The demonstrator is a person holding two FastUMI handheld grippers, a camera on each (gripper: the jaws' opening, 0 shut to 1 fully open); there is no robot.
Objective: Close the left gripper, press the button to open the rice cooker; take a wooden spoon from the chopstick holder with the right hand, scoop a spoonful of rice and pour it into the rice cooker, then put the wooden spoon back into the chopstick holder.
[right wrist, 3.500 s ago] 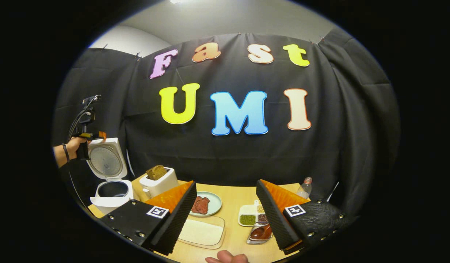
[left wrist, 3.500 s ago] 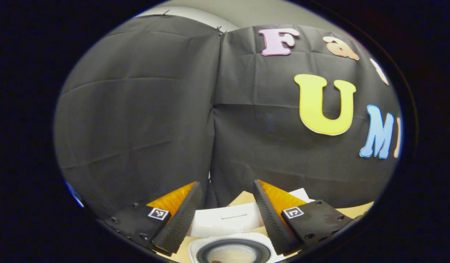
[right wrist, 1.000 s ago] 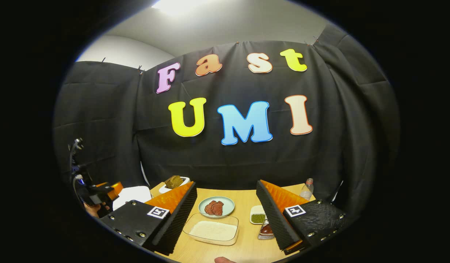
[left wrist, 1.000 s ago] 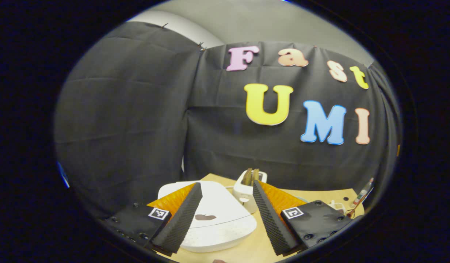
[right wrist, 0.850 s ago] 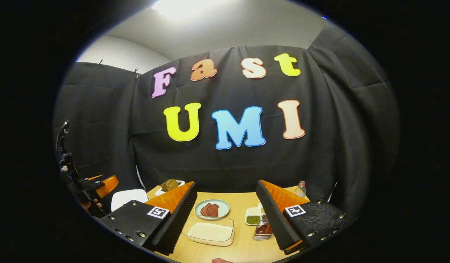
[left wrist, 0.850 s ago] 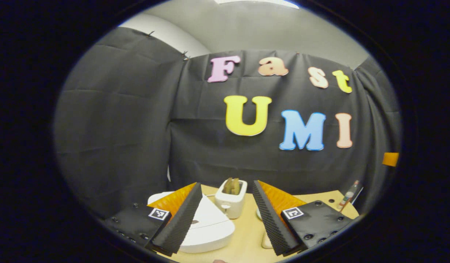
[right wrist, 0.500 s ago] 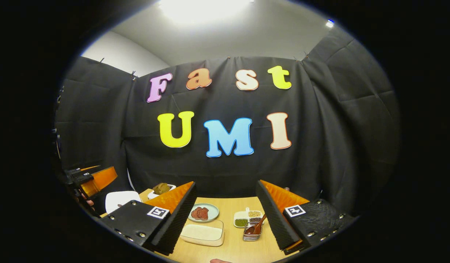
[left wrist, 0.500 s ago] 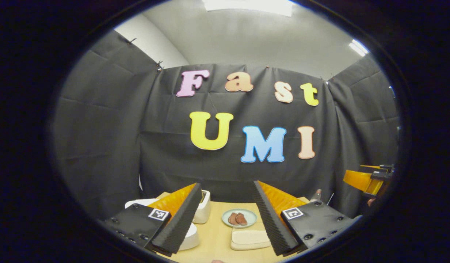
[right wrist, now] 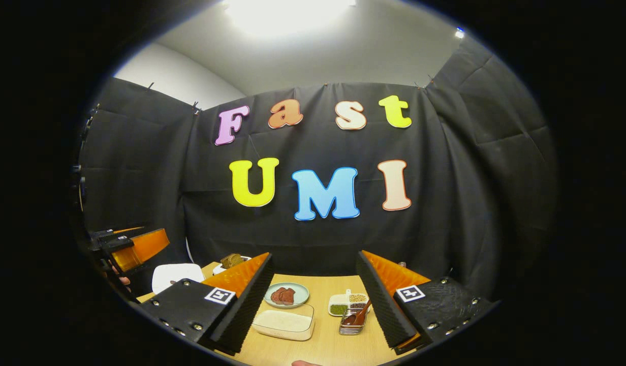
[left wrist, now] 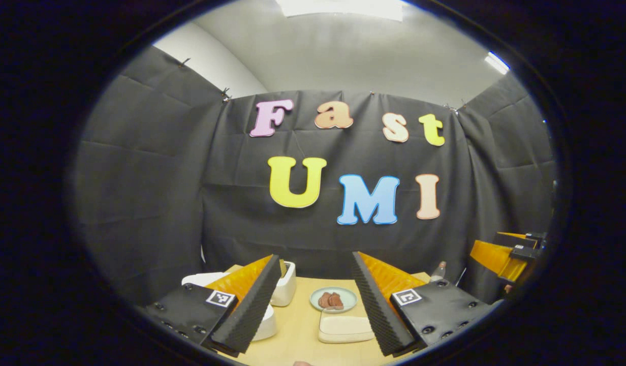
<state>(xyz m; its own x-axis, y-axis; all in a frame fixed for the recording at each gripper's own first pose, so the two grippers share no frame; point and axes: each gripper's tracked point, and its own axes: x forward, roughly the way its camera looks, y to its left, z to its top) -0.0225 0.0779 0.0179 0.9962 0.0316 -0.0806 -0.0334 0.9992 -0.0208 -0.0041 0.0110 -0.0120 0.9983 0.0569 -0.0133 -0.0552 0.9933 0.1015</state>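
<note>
Both tools, left (left wrist: 313, 305) and right (right wrist: 313, 305), hover level above the counter (right wrist: 323, 345), fingers spread, holding nothing. Wooden spoon (right wrist: 357, 316) rests in the chopstick holder (right wrist: 349, 328); rice cooker (right wrist: 177, 274) sits closed at left.

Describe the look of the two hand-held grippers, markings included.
Each hand-held gripper, left and right, has two wedge-shaped fingers with ribbed inner faces, bolted to dark plates. Each plate carries a small square black-and-white tag. The right view catches the left unit at its left edge.

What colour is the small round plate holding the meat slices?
Pale green-blue; the small round plate shows best in the right gripper view.
</note>
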